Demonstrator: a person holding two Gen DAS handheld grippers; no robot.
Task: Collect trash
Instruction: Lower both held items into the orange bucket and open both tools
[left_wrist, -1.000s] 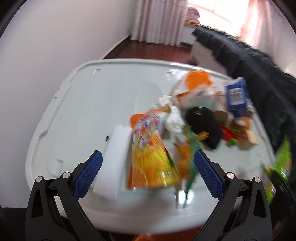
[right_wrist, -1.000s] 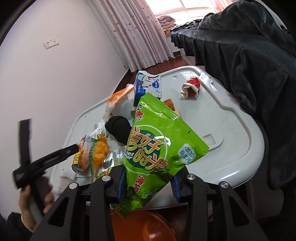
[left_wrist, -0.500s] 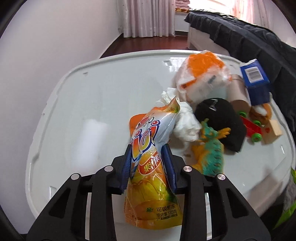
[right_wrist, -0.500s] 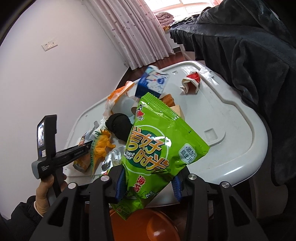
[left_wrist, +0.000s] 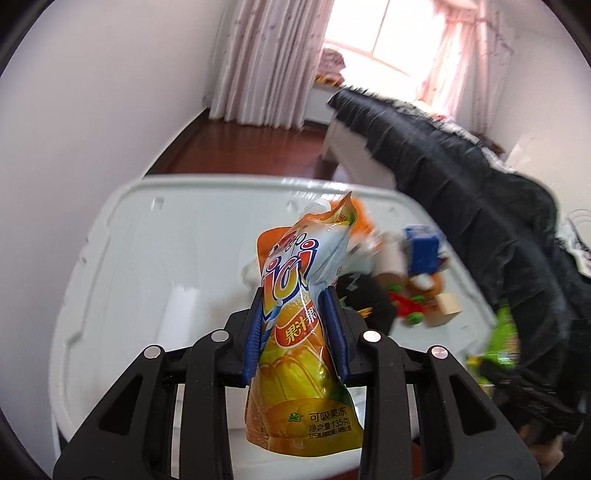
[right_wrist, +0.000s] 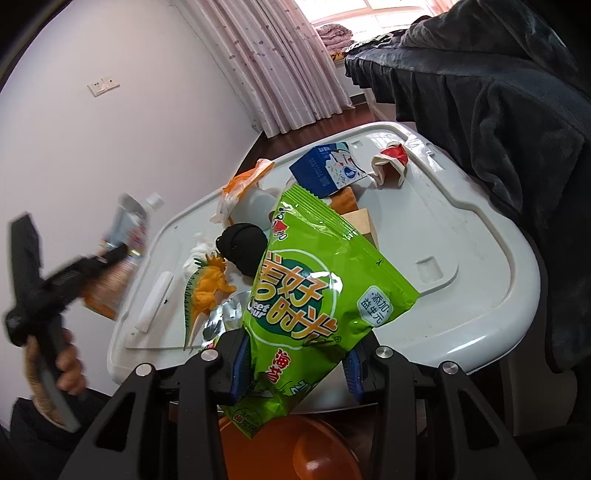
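Orange bin (right_wrist: 295, 448) below green bag (right_wrist: 317, 295), right view only

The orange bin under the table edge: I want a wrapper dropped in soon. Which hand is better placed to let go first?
Probably the right. The right gripper holds the green snack bag directly above the orange bin, while the left gripper holds the orange juice pouch over the white table.

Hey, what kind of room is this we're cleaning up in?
Most likely a bedroom at home. Pink curtains hang at a bright window, a bed draped with a dark blanket stands beside the white table, and folded bedding sits by the window.
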